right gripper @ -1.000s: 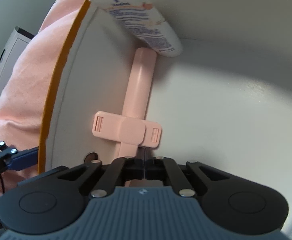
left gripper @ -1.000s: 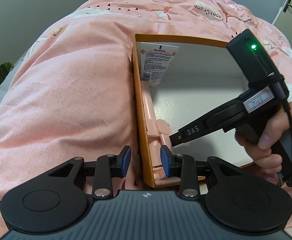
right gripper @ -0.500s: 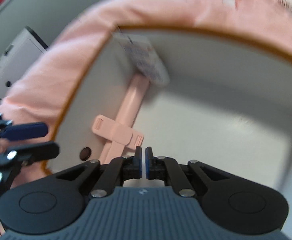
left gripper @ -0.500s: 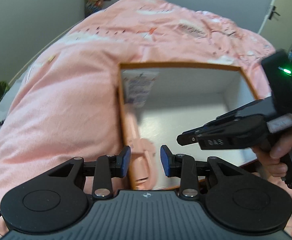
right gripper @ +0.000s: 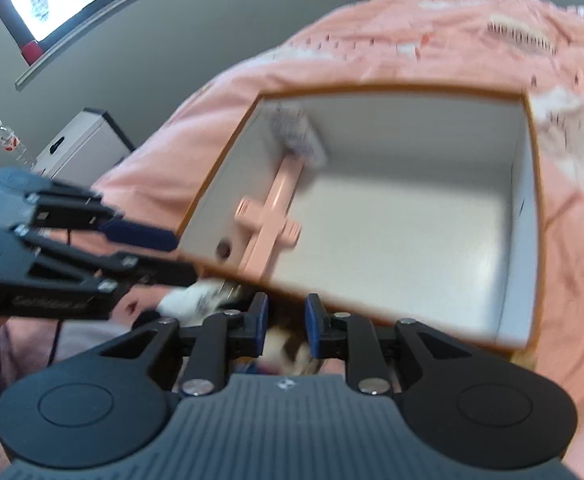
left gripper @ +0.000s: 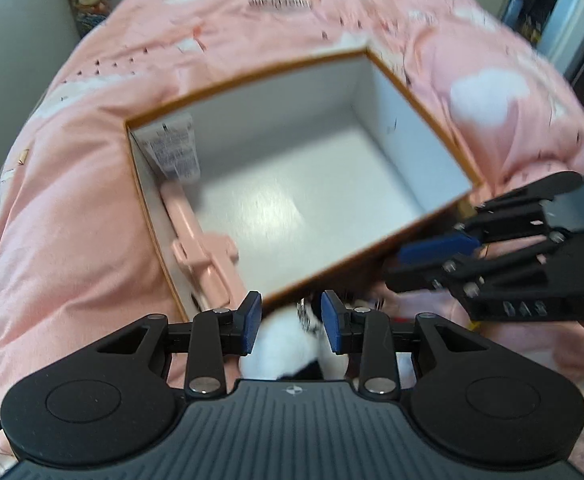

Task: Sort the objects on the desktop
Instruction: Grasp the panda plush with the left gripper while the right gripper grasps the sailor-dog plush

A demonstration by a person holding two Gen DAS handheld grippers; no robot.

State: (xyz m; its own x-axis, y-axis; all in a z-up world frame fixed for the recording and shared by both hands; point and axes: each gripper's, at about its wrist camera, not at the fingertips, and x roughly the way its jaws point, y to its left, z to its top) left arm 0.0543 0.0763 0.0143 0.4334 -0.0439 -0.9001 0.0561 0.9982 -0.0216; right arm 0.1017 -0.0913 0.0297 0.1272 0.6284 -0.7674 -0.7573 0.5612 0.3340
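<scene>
My right hand-held gripper has just been opening, empty. The selfie stick ahead lies in the box, sorted. My left hand-held gripper is released too.

I see the box mid-frame on the bed; inside, along its left wall, the tube lies behind the holder, their ends overlapping.
</scene>
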